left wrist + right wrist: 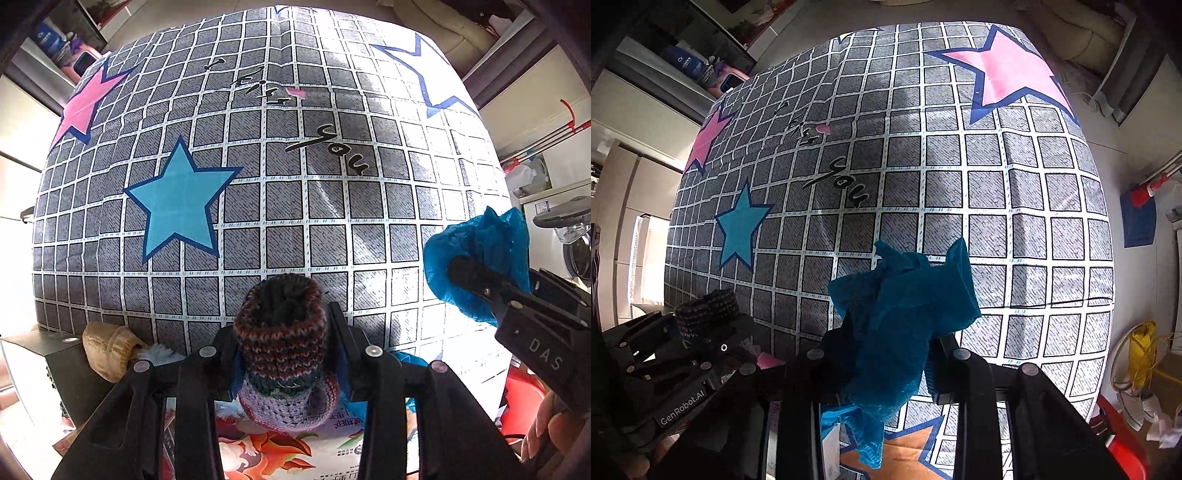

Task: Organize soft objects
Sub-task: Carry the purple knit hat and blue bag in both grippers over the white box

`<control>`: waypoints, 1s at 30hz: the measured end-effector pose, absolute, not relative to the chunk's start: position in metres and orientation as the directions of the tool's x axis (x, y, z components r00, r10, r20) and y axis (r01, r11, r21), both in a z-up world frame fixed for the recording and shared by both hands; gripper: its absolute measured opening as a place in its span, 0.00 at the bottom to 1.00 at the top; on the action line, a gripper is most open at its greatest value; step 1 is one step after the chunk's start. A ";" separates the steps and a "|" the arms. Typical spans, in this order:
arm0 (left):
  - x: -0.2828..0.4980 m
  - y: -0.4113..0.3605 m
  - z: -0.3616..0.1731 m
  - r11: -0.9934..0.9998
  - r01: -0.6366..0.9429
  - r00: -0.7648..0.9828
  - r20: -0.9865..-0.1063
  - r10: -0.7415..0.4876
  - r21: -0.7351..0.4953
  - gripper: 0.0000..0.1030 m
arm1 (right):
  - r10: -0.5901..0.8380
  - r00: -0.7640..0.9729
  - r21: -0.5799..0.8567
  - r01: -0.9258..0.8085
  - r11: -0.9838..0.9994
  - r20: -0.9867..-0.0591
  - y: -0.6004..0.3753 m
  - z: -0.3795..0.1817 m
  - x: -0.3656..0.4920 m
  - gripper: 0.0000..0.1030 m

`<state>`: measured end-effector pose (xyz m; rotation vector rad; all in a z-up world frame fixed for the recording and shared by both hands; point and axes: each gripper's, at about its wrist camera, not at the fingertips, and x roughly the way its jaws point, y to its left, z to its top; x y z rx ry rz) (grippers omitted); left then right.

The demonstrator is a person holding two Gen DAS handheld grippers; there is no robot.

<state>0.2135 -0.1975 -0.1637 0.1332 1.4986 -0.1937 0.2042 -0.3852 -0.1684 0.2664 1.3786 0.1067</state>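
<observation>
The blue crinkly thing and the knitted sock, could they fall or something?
Maybe. The blue crinkly thing is pinched only at one part by the right gripper, and a loose tail dangles below, so it might slip out or snag. The knitted sock stands tall between the left gripper's fingers and could tip out. The two grippers are close together and might bump.

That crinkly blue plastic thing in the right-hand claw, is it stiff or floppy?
Probably floppy: the crumpled thin blue plastic cover bunches in the right gripper and a tail droops below. Likely very light, since it looks sheer. It may slip, as the film looks smooth.
</observation>
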 end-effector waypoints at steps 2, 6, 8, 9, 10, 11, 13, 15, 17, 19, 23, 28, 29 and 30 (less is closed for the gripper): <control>0.206 -0.197 -0.153 0.975 0.219 0.068 -0.996 -0.055 -0.039 0.41 | 0.241 0.194 0.261 0.087 0.961 -0.951 -0.387 -0.159 0.190 0.31; 0.186 -0.205 -0.132 0.975 0.216 0.085 -0.993 -0.079 -0.059 0.41 | 0.254 0.197 0.275 0.089 0.957 -0.947 -0.375 -0.144 0.170 0.31; 0.177 -0.205 -0.128 0.975 0.214 0.097 -0.991 -0.091 -0.068 0.41 | 0.254 0.201 0.274 0.080 0.958 -0.946 -0.365 -0.137 0.162 0.31; 0.173 -0.201 -0.125 0.975 0.212 0.103 -0.990 -0.096 -0.072 0.41 | 0.253 0.204 0.273 0.076 0.959 -0.946 -0.361 -0.135 0.159 0.31; 0.170 -0.198 -0.121 0.975 0.211 0.109 -0.989 -0.100 -0.075 0.41 | 0.253 0.204 0.273 0.074 0.959 -0.945 -0.355 -0.132 0.155 0.31; 0.166 -0.196 -0.118 0.975 0.209 0.116 -0.988 -0.101 -0.075 0.41 | 0.256 0.205 0.275 0.071 0.959 -0.945 -0.350 -0.130 0.153 0.31; 0.161 -0.188 -0.110 0.977 0.202 0.135 -0.985 -0.104 -0.076 0.41 | 0.255 0.207 0.272 0.059 0.960 -0.944 -0.339 -0.124 0.149 0.31; 0.158 -0.176 -0.101 0.980 0.188 0.156 -0.982 -0.103 -0.073 0.41 | 0.252 0.214 0.266 0.038 0.963 -0.944 -0.325 -0.118 0.149 0.31; 0.156 -0.163 -0.093 0.983 0.167 0.176 -0.979 -0.101 -0.072 0.41 | 0.254 0.223 0.264 0.012 0.965 -0.941 -0.312 -0.109 0.149 0.31; 0.155 -0.149 -0.086 0.988 0.141 0.195 -0.976 -0.097 -0.070 0.41 | 0.259 0.233 0.262 -0.017 0.965 -0.937 -0.295 -0.101 0.150 0.31; 0.152 -0.116 -0.072 0.994 0.082 0.234 -0.969 -0.084 -0.066 0.41 | 0.271 0.249 0.261 -0.073 0.962 -0.930 -0.263 -0.087 0.151 0.31; 0.140 -0.075 -0.058 0.998 0.004 0.270 -0.961 -0.065 -0.066 0.41 | 0.289 0.257 0.254 -0.161 0.954 -0.922 -0.220 -0.069 0.150 0.31; 0.136 -0.066 -0.056 0.998 -0.011 0.275 -0.959 -0.060 -0.066 0.41 | 0.293 0.257 0.253 -0.177 0.951 -0.921 -0.212 -0.067 0.150 0.31; 0.133 -0.059 -0.055 0.997 -0.026 0.279 -0.959 -0.056 -0.066 0.41 | 0.296 0.256 0.251 -0.195 0.948 -0.920 -0.203 -0.065 0.148 0.31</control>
